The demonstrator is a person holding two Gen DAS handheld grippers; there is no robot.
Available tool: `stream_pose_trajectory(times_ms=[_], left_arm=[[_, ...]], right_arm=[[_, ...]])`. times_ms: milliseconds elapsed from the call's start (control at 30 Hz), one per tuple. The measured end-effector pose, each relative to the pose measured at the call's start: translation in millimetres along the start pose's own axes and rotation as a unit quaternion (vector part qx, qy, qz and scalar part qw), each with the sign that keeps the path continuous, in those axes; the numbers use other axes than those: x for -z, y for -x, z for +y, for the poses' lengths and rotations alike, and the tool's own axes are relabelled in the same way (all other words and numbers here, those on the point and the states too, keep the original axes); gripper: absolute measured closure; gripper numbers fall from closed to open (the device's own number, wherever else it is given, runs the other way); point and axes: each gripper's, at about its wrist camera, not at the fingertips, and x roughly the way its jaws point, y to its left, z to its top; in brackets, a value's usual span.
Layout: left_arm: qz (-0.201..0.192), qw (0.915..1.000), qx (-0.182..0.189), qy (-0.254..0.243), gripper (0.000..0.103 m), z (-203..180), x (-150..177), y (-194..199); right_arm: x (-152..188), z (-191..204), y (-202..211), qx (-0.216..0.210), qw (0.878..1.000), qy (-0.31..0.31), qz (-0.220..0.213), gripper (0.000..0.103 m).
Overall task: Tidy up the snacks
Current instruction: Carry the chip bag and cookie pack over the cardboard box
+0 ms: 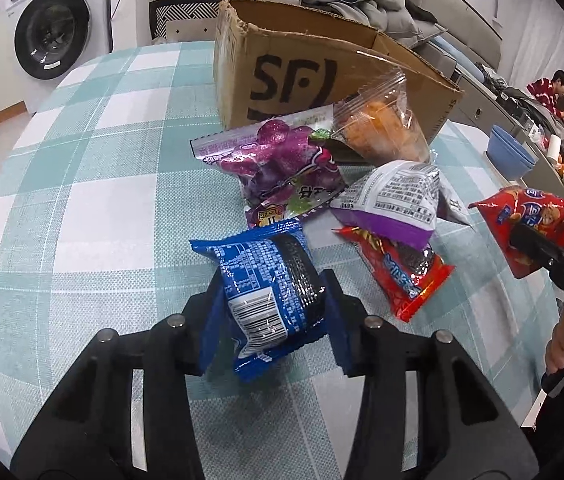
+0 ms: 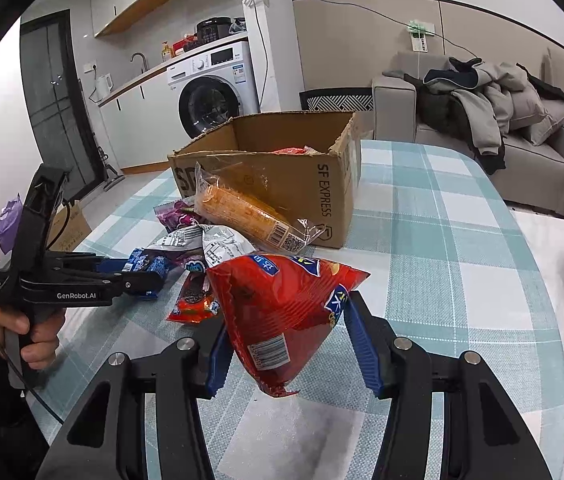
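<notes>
My left gripper (image 1: 274, 292) is shut on a blue snack packet (image 1: 266, 276), which lies between its blue pads just above the checked tablecloth (image 1: 102, 200). My right gripper (image 2: 287, 320) is shut on a red crisp bag (image 2: 278, 304) and holds it in the air, to the right of the pile. On the cloth lie a purple grape packet (image 1: 282, 164), a clear bag of orange snacks (image 1: 377, 128), a white and purple bag (image 1: 393, 200) and a red cookie packet (image 1: 397, 272). Behind them stands an open cardboard box (image 2: 333, 200) with something red inside.
A washing machine (image 2: 210, 92) stands behind the table. A sofa (image 2: 521, 148) piled with clothes is at the back right. Blue bowls (image 1: 509, 152) sit off the table's right edge, and a person (image 1: 553, 92) sits beyond them.
</notes>
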Motion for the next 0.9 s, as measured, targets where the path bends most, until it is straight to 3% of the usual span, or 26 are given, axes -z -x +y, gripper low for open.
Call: stream_pose_trajectory(times_ms=[467,900], left_arm=[[-0.055,0.9984,0.011,0.009,0.062,-1,-4,56],[-0.099,0.9948,0.020,-0.012,0.061,-18,-43,90]], right_arm=[[-21,6,11,0.004,1.000,-0.004,-0.027,0.050],[-63,8,-2,0.008,0.999,-0.019,-0.036,0.050]])
